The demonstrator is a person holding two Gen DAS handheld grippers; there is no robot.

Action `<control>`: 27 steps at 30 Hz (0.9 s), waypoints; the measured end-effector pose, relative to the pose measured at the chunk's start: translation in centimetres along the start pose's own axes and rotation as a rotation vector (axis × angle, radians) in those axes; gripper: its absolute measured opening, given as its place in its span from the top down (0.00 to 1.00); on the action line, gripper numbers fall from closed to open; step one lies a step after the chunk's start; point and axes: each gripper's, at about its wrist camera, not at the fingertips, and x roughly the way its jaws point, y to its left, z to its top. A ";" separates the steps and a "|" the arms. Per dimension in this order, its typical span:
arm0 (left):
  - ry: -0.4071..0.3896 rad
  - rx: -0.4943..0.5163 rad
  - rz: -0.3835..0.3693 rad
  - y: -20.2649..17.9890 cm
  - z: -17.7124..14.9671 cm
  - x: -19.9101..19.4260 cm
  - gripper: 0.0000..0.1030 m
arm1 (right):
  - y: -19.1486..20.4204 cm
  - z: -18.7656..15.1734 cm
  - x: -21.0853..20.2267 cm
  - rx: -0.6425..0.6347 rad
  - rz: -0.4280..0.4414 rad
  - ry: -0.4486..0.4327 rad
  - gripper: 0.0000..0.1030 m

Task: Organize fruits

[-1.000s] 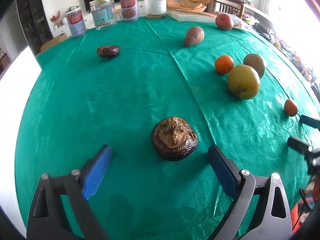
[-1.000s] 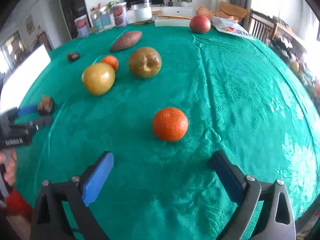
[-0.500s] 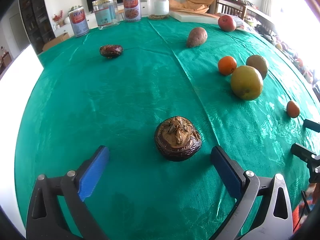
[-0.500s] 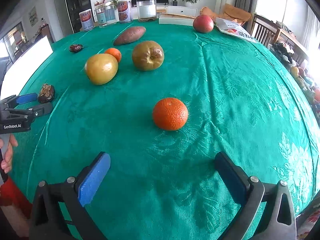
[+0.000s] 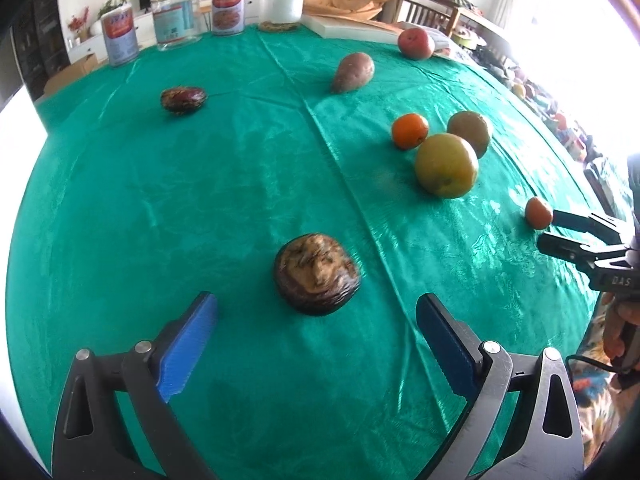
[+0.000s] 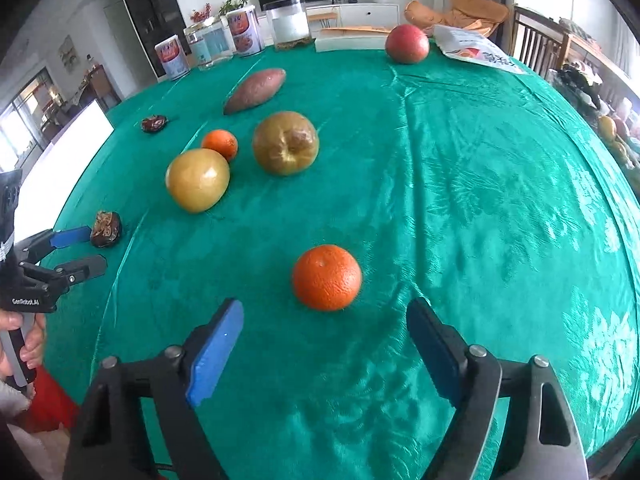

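Note:
My left gripper (image 5: 316, 312) is open, its blue pads just short of a dark wrinkled fruit (image 5: 317, 274) on the green tablecloth (image 5: 200, 200). My right gripper (image 6: 324, 320) is open, its pads just short of a small orange (image 6: 327, 277). Farther off lie a yellow-green pear (image 6: 197, 185), a brownish apple (image 6: 285, 143), a second small orange (image 6: 220, 143), a sweet potato (image 6: 255, 90), a red apple (image 6: 407, 44) and another dark fruit (image 6: 154, 123). The right gripper also shows in the left wrist view (image 5: 556, 228), beside the small orange (image 5: 538, 212).
Several tins and jars (image 5: 176, 16) stand along the far edge, with a white board (image 5: 352, 30) and a printed bag (image 6: 480, 54). A white panel (image 6: 60, 160) stands beyond the table's left edge. Wooden chairs (image 6: 536, 40) stand at the far right.
Both grippers have moved slightly forward and lower, so the dark fruit and the small orange sit closer to their pads. Nothing was taken hold of.

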 end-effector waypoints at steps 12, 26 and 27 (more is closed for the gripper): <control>-0.024 -0.021 0.070 0.2 0.9 0.3 0.56 | 0.6 0.8 0.3 0.028 -0.024 0.002 0.68; -0.216 -0.313 0.036 14.9 -5.2 -21.2 0.57 | 21.8 4.2 -3.9 -0.233 0.377 -0.027 0.68; -0.225 -0.345 0.071 16.6 -6.0 -22.3 0.56 | 25.0 4.7 -4.1 -0.278 0.428 -0.023 0.68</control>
